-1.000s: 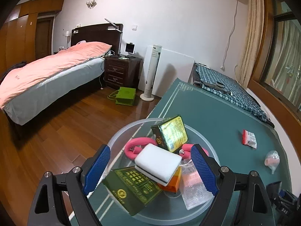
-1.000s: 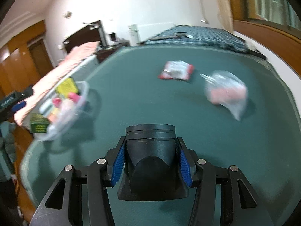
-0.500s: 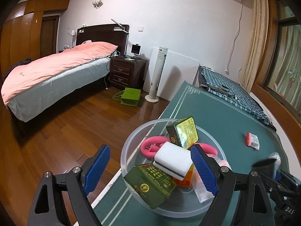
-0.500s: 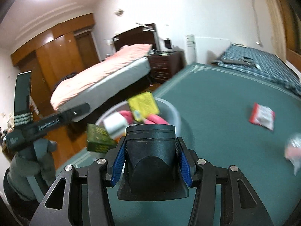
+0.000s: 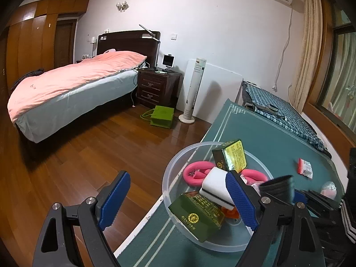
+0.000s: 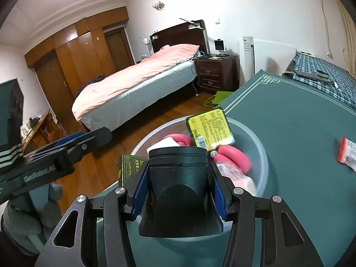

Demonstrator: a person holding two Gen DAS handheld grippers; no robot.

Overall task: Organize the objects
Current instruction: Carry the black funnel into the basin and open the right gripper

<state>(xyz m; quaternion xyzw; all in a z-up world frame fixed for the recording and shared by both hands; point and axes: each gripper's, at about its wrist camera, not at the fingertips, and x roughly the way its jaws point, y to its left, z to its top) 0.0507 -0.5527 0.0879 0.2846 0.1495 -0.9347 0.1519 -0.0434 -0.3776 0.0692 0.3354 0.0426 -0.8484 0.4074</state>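
The step in hand looks like a drop-off: the right tongs (image 6: 178, 189) are clenched on a black ribbed cup-like piece (image 6: 178, 178), its sides pinched between the blue pads, and they carry it just above the near rim of the clear plastic basin (image 6: 260, 153) that sits at the edge of the green table (image 6: 300, 115). The basin already holds a yellow-faced box (image 6: 209, 130), a pink looped tube (image 6: 233, 155), a white sponge block (image 5: 214, 184), a dark green box (image 5: 198, 211) and a soft clear packet (image 6: 235, 173). The next move, as I judge it, calls for carrying the black piece a little further over the basin, finding a gap among the crowded things, and letting go without knocking the leaning yellow-faced box out over the rim. The right tongs point forward and slightly down across the table toward the basin. The left tongs (image 5: 178, 202) hang released and empty, spread wide, at the table's edge to the left of the basin, one finger over the wooden floor (image 5: 89, 155) and the other in front of the basin. A red-and-white sachet (image 5: 305, 169) and a small clear bag with something pink (image 5: 328, 188) lie on the table well apart from the basin, seemingly not yet gathered.
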